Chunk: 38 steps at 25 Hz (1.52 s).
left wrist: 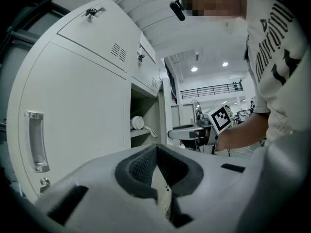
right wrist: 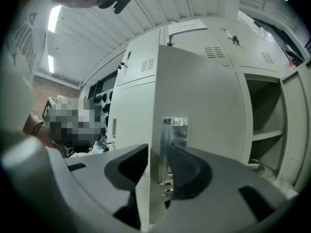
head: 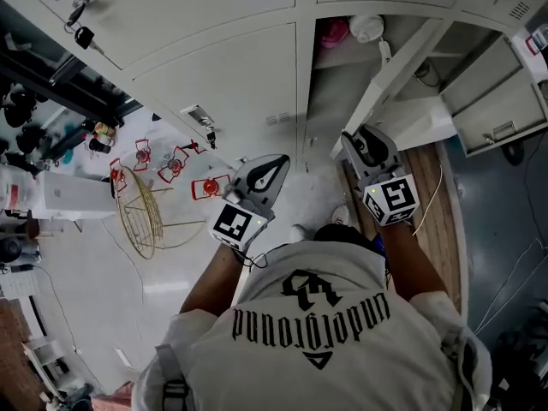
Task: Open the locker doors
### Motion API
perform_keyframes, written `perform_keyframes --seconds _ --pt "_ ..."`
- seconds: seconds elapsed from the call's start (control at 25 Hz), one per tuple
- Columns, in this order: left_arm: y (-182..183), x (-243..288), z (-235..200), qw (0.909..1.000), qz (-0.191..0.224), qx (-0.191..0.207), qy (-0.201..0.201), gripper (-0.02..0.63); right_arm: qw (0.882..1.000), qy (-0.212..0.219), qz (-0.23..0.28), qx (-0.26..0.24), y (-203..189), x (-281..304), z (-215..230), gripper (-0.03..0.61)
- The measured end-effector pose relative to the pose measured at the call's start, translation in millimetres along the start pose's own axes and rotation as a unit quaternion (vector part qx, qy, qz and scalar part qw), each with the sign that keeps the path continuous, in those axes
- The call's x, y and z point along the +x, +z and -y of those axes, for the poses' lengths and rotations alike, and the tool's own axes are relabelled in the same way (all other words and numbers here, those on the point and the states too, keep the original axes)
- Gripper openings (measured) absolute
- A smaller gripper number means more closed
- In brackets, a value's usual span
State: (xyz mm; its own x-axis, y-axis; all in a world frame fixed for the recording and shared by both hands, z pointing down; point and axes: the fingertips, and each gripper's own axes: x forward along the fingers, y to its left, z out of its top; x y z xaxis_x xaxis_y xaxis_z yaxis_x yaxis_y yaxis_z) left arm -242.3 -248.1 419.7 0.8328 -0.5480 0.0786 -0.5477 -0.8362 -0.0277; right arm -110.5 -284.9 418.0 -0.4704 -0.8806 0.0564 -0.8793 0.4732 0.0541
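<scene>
The grey locker door (right wrist: 199, 96) stands swung out, and my right gripper (right wrist: 158, 154) is shut on its free edge, one pad on each face, just below the metal handle (right wrist: 174, 130). From the head view that door (head: 402, 67) shows as a white slanted bar, with the right gripper (head: 355, 139) at its lower end. My left gripper (head: 276, 163) hangs shut and holds nothing, in front of the closed locker door (head: 231, 75). In the left gripper view its jaws (left wrist: 156, 152) meet at the tips, beside the closed door (left wrist: 82, 110) with its handle (left wrist: 36, 140).
The opened compartment holds a pink thing (head: 334, 31) and a white roll (head: 366, 28) on its shelf. Another door (head: 501, 101) stands open at the right. A gold wire rack (head: 141, 212) and red pieces (head: 175, 165) lie on the floor at left. Keys (head: 81, 32) hang from an upper lock.
</scene>
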Motion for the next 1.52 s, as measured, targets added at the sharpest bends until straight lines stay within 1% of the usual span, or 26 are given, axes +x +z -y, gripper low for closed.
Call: perform_keyframes --seconds 0.04,0.08,0.2,0.4,0.68,0.88,0.96,1.08,1.16,1.28,1.4,1.52 --pt "-2 3 3 1.0 -0.001 -0.001 -0.003 0.007 1.0 -0.002 0.0 0.0 0 -4 2 0.13" --pt "-4 6 6 1.0 -0.002 -0.002 -0.007 0.008 1.0 -0.002 0.0 -0.001 -1 -8 3 0.127" --pt "-7 16 17 0.9999 -0.003 -0.006 -0.012 0.008 1.0 0.005 -0.002 0.0 -3 -22 5 0.129" --pt "-2 37 40 0.9999 -0.002 -0.003 -0.015 0.007 1.0 0.025 0.002 0.015 -6 -53 17 0.13" --pt "10 79 87 1.0 0.002 -0.001 -0.01 0.008 0.998 0.058 -0.008 0.015 -11 -105 45 0.141" --pt "16 112 126 1.0 0.003 -0.002 -0.008 0.008 0.996 0.084 -0.008 0.005 -15 -138 71 0.135" --pt "19 124 138 1.0 0.005 -0.003 -0.005 0.008 0.996 0.091 -0.007 0.002 -18 -151 83 0.127" --pt "19 138 149 0.9997 0.014 0.021 0.001 0.008 0.995 0.101 -0.002 0.002 -21 -169 102 0.112" --pt "22 146 157 0.9994 0.016 0.028 0.01 0.008 0.994 0.109 0.001 0.0 -22 -178 114 0.106" --pt "24 157 171 0.9992 0.013 0.03 0.022 0.008 0.993 0.118 0.007 -0.002 -23 -191 133 0.095" --pt "26 166 183 0.999 0.015 0.024 0.035 0.008 0.993 0.117 0.011 0.006 -25 -204 156 0.08" --pt "25 173 192 0.9985 0.015 0.021 0.048 0.008 0.993 0.118 0.011 0.009 -28 -210 176 0.08"
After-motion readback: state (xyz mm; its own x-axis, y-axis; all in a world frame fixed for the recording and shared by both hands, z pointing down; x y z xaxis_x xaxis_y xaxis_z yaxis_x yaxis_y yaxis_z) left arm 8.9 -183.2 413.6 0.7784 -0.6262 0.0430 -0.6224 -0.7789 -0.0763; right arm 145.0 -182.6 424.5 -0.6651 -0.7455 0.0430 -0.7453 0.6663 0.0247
